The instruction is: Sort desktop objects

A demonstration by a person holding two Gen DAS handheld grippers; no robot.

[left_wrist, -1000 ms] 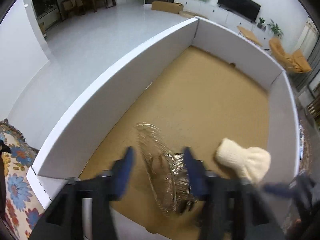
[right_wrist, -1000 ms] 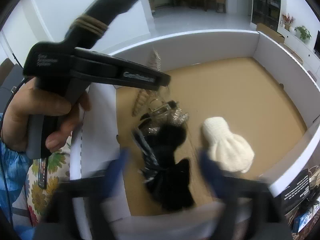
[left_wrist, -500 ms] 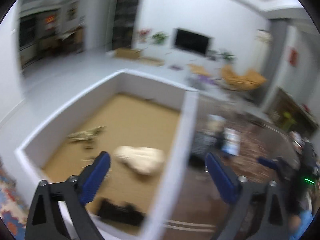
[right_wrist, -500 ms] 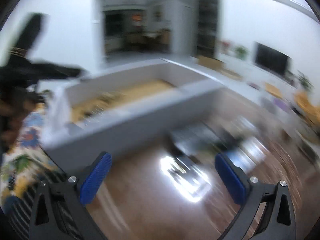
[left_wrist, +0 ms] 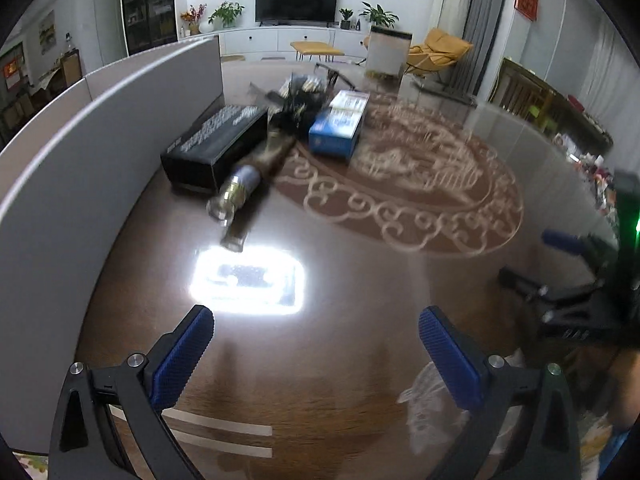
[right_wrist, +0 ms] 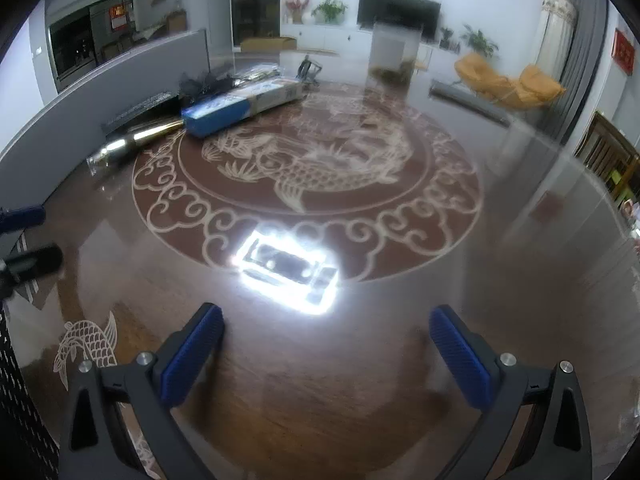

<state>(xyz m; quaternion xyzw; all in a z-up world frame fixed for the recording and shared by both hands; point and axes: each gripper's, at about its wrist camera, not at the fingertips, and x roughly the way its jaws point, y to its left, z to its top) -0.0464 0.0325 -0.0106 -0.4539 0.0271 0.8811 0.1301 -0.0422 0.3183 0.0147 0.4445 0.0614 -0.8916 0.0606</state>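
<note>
The things left to sort lie in a cluster along the far left edge of the table [left_wrist: 360, 360], against the grey box wall [left_wrist: 80, 128]: a long black box [left_wrist: 216, 144], a wrapped bottle-like item with a gold and silver neck [left_wrist: 244, 184], and a blue-and-white carton [left_wrist: 340, 124], with a dark netted bundle [left_wrist: 300, 96] behind them. The bottle touches the black box and points toward us; the carton sits just beside it.

Both grippers hang empty over bare wood. The left gripper [left_wrist: 316, 344] has its fingers spread wide, and so does the right gripper [right_wrist: 326, 344]. We judge the step is reaching for the next item; the bottle lies nearest, so we should approach across its body, not its tapered neck, and keep the other gripper out of the way.

A second ago both cameras looked into the tan-floored box at a cream knit piece and a wire item; now they face the table.
</note>
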